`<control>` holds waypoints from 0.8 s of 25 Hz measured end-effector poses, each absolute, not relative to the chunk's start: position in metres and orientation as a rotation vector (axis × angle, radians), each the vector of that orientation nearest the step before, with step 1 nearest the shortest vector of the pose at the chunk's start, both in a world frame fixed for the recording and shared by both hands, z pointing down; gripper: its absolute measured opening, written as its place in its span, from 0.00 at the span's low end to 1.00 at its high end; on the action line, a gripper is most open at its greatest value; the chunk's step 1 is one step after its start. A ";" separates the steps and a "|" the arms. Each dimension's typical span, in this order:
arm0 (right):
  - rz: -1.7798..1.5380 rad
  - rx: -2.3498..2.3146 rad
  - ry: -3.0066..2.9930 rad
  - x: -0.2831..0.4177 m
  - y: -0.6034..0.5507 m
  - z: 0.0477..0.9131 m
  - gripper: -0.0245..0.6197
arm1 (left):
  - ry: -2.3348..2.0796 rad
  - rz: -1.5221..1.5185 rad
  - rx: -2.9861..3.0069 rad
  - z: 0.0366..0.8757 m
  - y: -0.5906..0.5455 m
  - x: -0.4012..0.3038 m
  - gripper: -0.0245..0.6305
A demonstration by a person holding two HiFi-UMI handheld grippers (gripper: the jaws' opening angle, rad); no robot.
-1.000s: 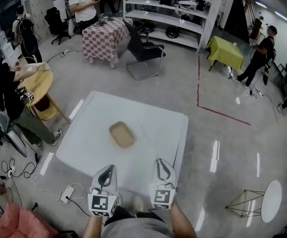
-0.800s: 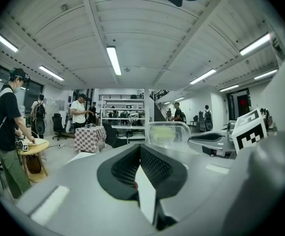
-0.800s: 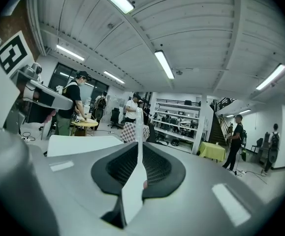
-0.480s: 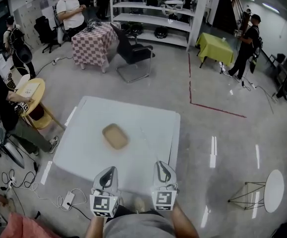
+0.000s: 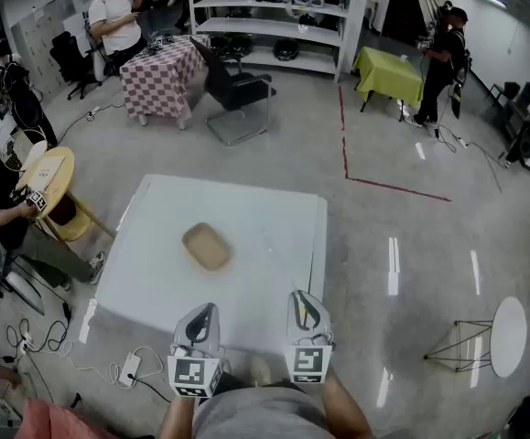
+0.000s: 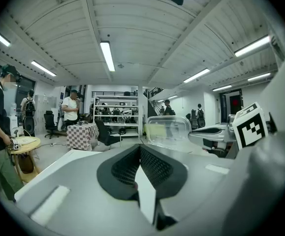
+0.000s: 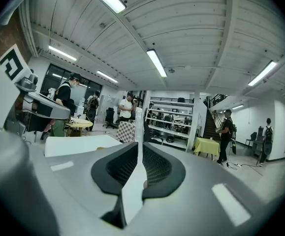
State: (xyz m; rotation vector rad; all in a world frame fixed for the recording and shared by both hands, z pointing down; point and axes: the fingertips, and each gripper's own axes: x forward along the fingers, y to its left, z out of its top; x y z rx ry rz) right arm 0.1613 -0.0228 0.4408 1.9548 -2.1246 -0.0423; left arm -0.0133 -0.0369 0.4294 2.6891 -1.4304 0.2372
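Observation:
A tan oval dish (image 5: 206, 246) lies left of the middle of a white square table (image 5: 274, 213). Both grippers hang side by side at the table's near edge, close to the person's body. My left gripper (image 5: 199, 319) is shut with nothing in it, and its jaws (image 6: 140, 150) meet in one seam. My right gripper (image 5: 304, 309) is shut and empty too (image 7: 139, 114). The dish lies well beyond both. A clear plastic container (image 6: 168, 132) shows ahead in the left gripper view, beside the right gripper's marker cube (image 6: 252, 130).
A round wooden table (image 5: 52, 176) with a seated person stands left of the white table. Cables and a power strip (image 5: 123, 368) lie on the floor at the near left. Farther off are a checkered table (image 5: 159, 76), a black chair (image 5: 228, 90), shelving, a yellow table (image 5: 388, 69) and standing people.
The head view has shifted a little, so the table and dish sit slightly lower left in the picture. Both grippers stay shut and side by side at the near edge.

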 end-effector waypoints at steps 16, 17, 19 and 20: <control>-0.013 1.930 -2.146 0.151 -0.031 0.443 0.09 | -1.430 0.250 2.686 0.433 -0.040 -0.020 0.06; -0.012 1.929 -2.148 0.150 -0.031 0.443 0.09 | -1.430 0.251 2.686 0.433 -0.040 -0.021 0.06; -0.008 1.932 -2.151 0.149 -0.031 0.442 0.09 | -1.432 0.250 2.685 0.432 -0.040 -0.021 0.06; -0.007 1.934 -2.153 0.150 -0.031 0.442 0.09 | -1.433 0.250 2.685 0.432 -0.040 -0.021 0.06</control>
